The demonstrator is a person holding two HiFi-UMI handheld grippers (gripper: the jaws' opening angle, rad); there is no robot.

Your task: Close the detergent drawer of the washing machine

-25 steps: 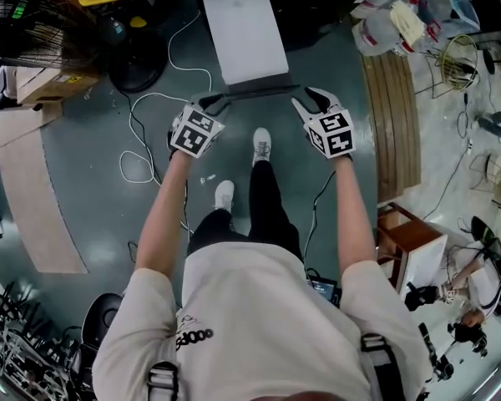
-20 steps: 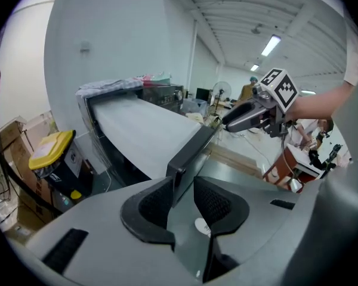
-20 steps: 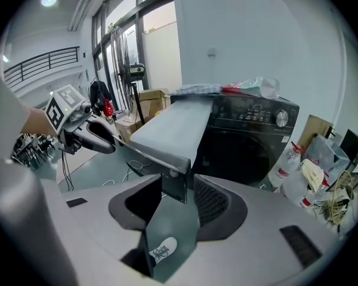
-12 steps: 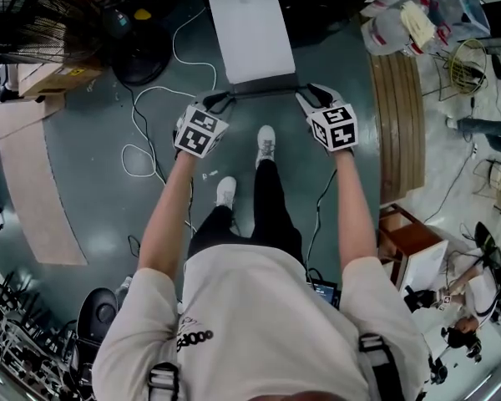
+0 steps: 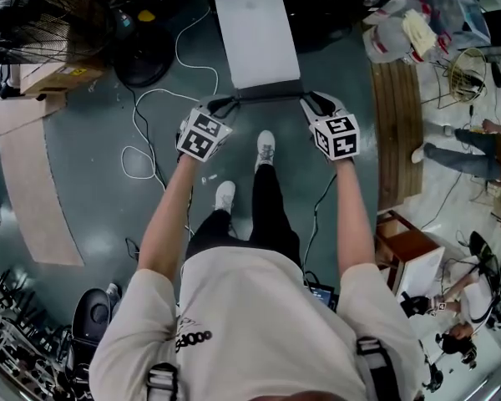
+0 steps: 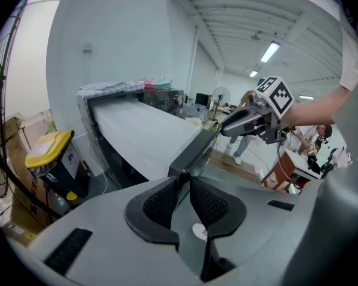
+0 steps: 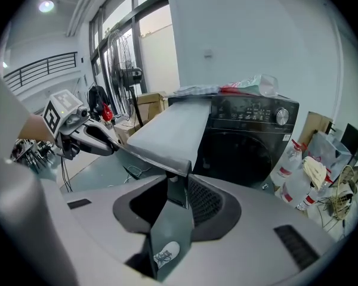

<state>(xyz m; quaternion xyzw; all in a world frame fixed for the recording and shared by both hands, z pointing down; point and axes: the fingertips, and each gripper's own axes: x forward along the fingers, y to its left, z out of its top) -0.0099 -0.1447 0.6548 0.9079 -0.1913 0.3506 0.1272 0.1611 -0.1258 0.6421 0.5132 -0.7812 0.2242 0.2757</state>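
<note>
The detergent drawer (image 5: 257, 32) is a long white tray pulled out of the black washing machine (image 7: 250, 136), ending in a dark front strip (image 5: 267, 93). My left gripper (image 5: 225, 100) sits at the strip's left end. In the left gripper view its jaws (image 6: 185, 180) have just been closing and now pinch the strip's corner (image 6: 194, 151). My right gripper (image 5: 311, 100) sits at the strip's right end. Its jaws (image 7: 178, 189) have also just been closing, and the end of the strip (image 7: 167, 162) fills the gap between them.
The person's feet (image 5: 265, 149) stand just behind the drawer front. White cables (image 5: 150, 124) loop on the floor to the left, near a black fan (image 5: 50, 15) and cardboard boxes (image 5: 46, 78). A yellow-lidded bin (image 6: 51, 154) stands left of the machine, plastic bottles (image 7: 298, 177) to its right.
Both grippers' jaws have narrowed onto the ends of the dark front strip. The hands have stayed almost where they were, and the drawer has not visibly shifted.
</note>
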